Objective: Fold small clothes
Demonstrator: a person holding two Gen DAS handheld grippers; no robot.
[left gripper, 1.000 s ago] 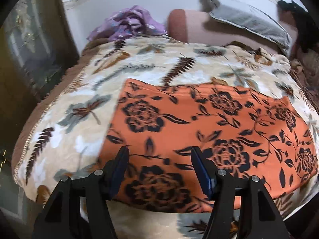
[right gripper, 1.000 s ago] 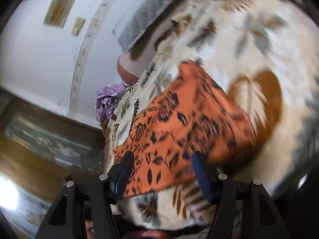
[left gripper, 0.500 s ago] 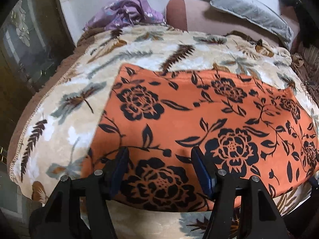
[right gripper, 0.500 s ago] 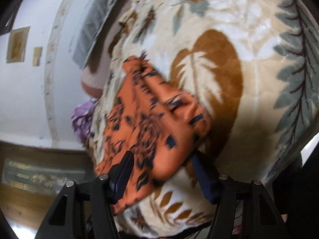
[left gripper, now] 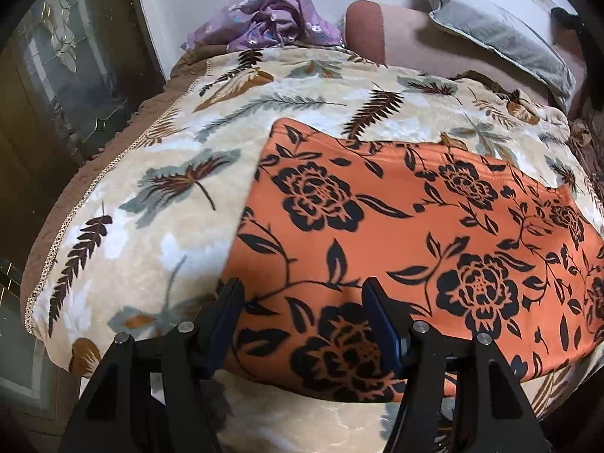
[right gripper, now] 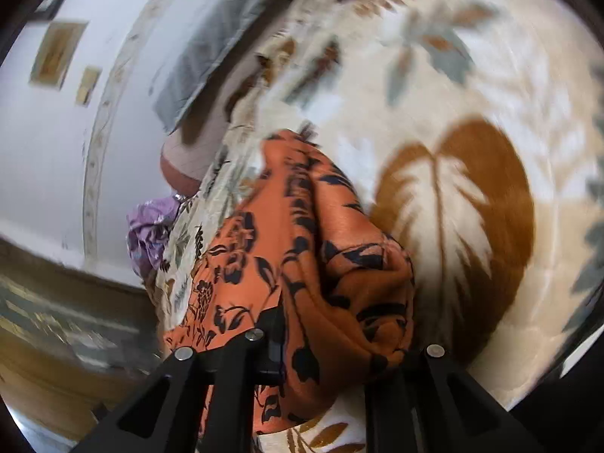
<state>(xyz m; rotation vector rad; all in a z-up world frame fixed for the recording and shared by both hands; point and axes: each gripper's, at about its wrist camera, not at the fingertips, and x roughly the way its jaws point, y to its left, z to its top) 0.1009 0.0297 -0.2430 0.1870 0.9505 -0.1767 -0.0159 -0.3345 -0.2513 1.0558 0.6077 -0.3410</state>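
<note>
Here, closest in the left wrist view, the left claw (left gripper: 302, 317) stands with its two blue-padded fingers (left gripper: 379, 321) spread apart over the near edge of the orange cloth (left gripper: 396, 234). The pads straddle a strip of that edge beside the cloth's near left corner, but they do not press on it, and the claw holds nothing. Beyond the fingers the cloth, orange with black roses and leaves, lies spread flat on the blanket (left gripper: 158, 204), reaching away to the right and toward the far side. The blanket is cream with brown and grey feathers and leaves, and it has a brown border down its left side. Farther off, a crumpled purple cloth (left gripper: 271, 19) lies at the far left end of the bed, a brown bolster (left gripper: 368, 24) sits just right of it, and a grey pillow (left gripper: 498, 37) leans at the far right.

In the right wrist view, which is blurred, the right claw (right gripper: 321, 343) has just been closing and now pinches a bunched fold of the same orange cloth (right gripper: 309, 249). The cloth wells up between the black arms and hides the pads. From that pinch the cloth runs away to the left and far side, rumpled near the claw. To its right the blanket (right gripper: 453, 113) shows a large brown leaf. Farther away come the purple cloth (right gripper: 151, 230), the grey pillow (right gripper: 211, 45) and the white wall (right gripper: 45, 143).
</note>
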